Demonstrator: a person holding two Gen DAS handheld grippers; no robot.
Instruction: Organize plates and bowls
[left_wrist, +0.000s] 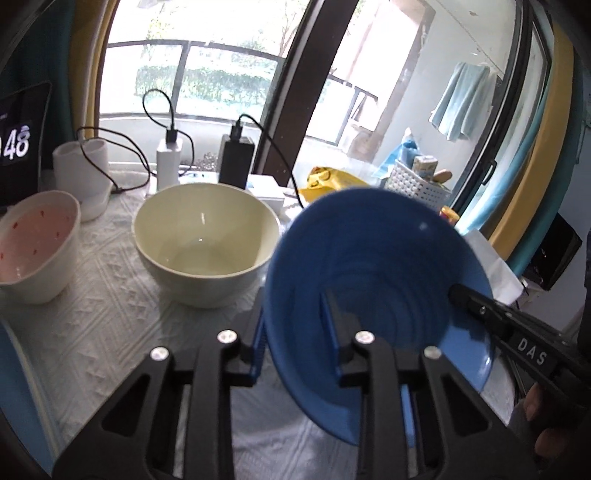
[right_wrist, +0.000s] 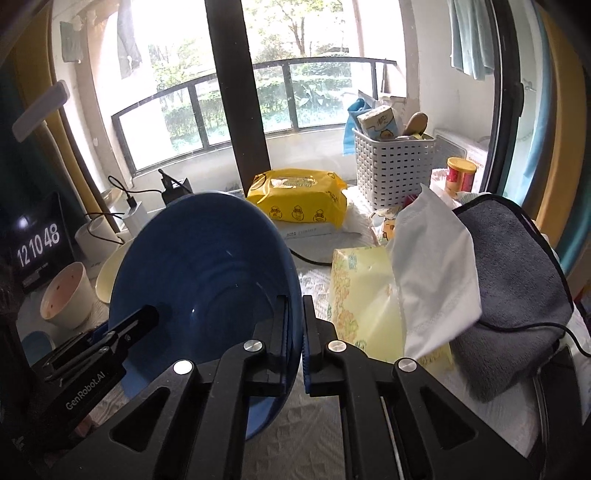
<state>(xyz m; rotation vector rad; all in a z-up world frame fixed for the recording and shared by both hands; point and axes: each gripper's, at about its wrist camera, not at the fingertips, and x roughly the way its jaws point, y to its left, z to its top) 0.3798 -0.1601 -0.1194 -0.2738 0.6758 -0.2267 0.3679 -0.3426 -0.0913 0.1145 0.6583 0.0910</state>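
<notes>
Both hand-held grippers grasp the tilted blue bowl (left_wrist: 373, 266): left hand-held gripper (left_wrist: 295, 332), right hand-held gripper (right_wrist: 295, 332). The cream bowl (left_wrist: 207, 240) stands just left of it.

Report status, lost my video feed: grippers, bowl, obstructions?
Left gripper and right gripper both clamped on the tilted blue ribbed bowl, one per rim side. Cream ceramic bowl stands just beyond. Nothing between.

Bare tablecloth (left_wrist: 110, 332) ahead free; cream bowl (left_wrist: 207, 243), pink bowl (left_wrist: 37, 247) block beyond.
</notes>
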